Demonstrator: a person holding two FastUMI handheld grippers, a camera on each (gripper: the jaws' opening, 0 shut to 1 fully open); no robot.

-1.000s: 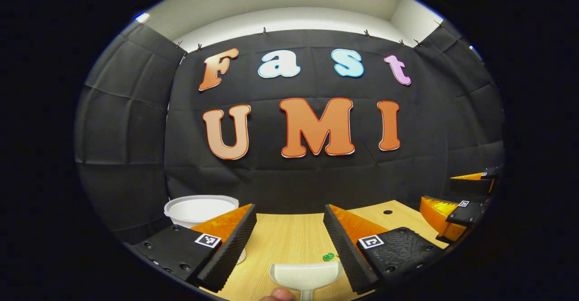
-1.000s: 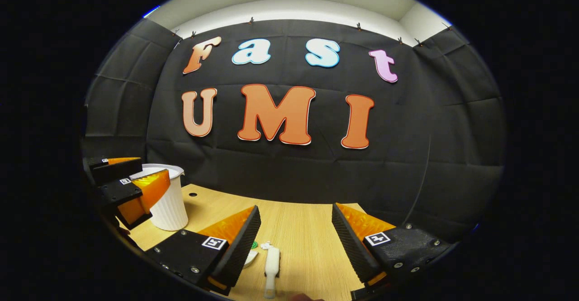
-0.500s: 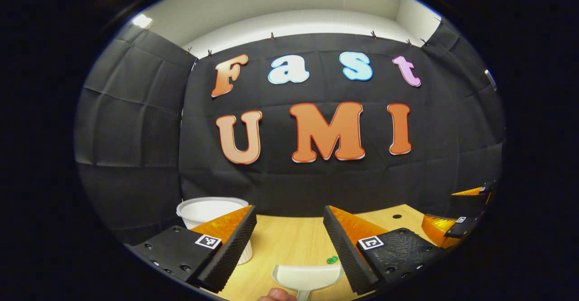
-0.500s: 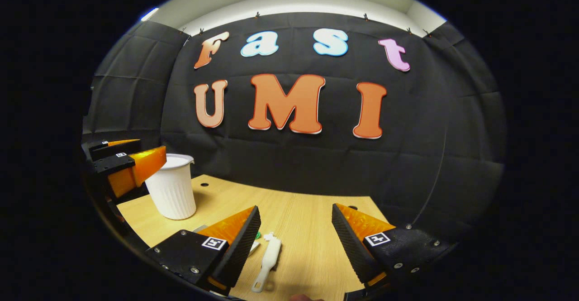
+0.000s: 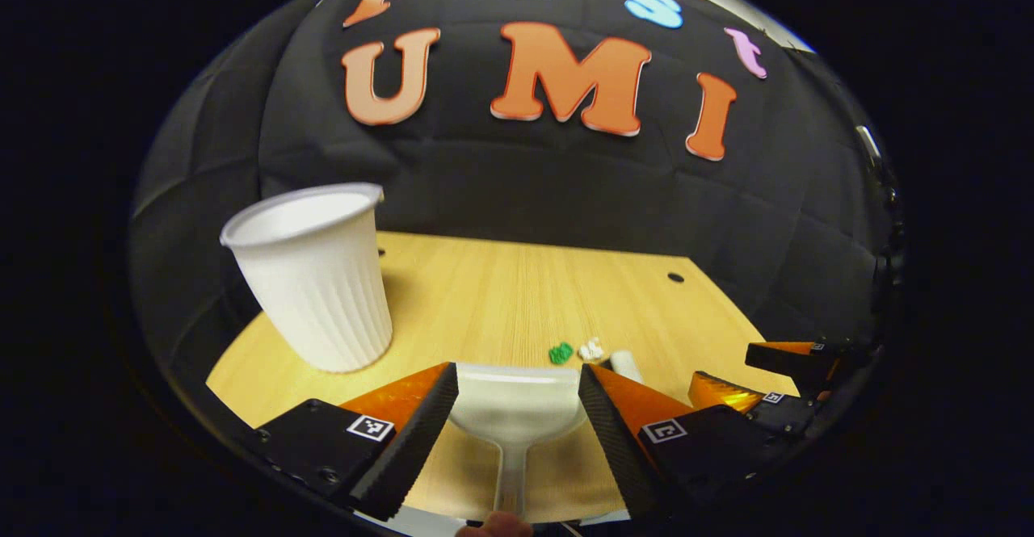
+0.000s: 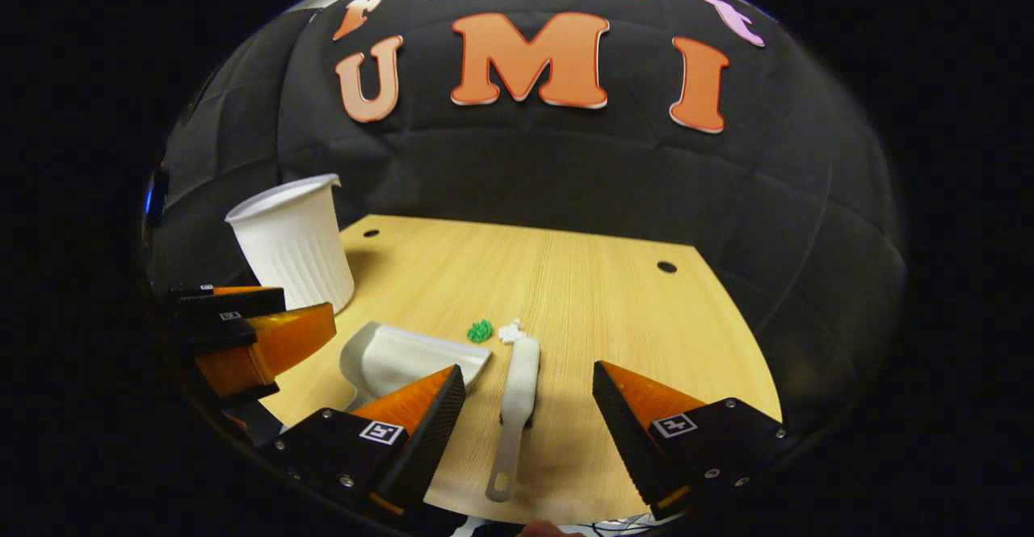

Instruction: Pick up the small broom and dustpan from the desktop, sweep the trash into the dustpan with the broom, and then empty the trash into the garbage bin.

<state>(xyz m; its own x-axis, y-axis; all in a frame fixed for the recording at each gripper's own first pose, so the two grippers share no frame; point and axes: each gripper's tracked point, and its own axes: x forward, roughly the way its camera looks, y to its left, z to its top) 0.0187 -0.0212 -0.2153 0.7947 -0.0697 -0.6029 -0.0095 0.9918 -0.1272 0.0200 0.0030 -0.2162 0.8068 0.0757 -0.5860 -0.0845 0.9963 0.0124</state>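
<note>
While both grippers hang above the desktop's [image 6: 582, 295] near edge, each has its fingers spread apart and clamps nothing. Between the left gripper's [image 5: 517, 408] fingers lies the white dustpan [image 5: 517, 404], handle toward the near edge. Below the right gripper [image 6: 529, 412] the small white broom [image 6: 517, 396] lies beside the dustpan. Green trash [image 6: 480, 330] and a white scrap [image 6: 510, 332] sit mid-desktop. A white ribbed garbage bin [image 5: 315, 278] stands near the far left corner.
</note>
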